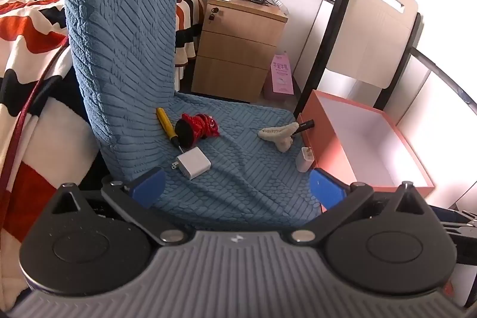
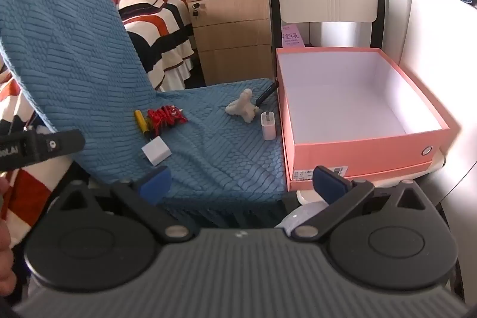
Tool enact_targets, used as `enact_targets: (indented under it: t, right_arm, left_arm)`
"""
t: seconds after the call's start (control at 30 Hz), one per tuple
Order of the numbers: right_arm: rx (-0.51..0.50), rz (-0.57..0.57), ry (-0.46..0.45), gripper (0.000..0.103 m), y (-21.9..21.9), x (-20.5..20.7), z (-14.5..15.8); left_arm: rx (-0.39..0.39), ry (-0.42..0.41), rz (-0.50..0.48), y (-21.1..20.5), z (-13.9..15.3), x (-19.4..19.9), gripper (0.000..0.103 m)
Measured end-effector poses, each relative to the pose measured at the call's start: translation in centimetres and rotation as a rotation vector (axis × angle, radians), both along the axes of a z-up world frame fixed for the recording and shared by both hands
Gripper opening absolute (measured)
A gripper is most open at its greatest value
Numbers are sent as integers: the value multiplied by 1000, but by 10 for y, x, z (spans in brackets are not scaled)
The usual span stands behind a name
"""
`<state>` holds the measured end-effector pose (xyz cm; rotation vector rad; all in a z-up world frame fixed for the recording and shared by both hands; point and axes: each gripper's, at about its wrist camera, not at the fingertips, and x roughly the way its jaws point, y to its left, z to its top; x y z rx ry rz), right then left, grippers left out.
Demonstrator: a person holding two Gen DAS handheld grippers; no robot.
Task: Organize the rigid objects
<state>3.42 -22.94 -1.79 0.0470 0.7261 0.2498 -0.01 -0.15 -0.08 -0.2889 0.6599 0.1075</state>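
Both my left fingers (image 1: 149, 187) and right fingers (image 2: 156, 181) stand wide apart, holding nothing. Ahead on the blue textured chair cover (image 1: 238, 169) lie a white square charger (image 1: 193, 162) at eleven o'clock, a yellow-handled screwdriver (image 1: 165, 122) and a cream claw clip (image 1: 278, 134); the pink cardboard box (image 2: 369, 139) sits at two o'clock.

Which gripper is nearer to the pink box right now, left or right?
Right. The right gripper hangs open just before the pink box's front wall, one finger overlapping its label corner. The left gripper, also open, sits over the blue-covered chair seat, the box off to its right.

Open pink box (image 2: 357, 139) beside cluttered seat (image 2: 214, 145)
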Motion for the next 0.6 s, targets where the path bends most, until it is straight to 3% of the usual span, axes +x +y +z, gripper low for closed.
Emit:
enact_targets:
  t: [0.6]
  right_arm:
    - [-31, 14, -18, 103, -1, -13, 8]
  left_arm:
    - [22, -25, 20, -5, 24, -25, 103]
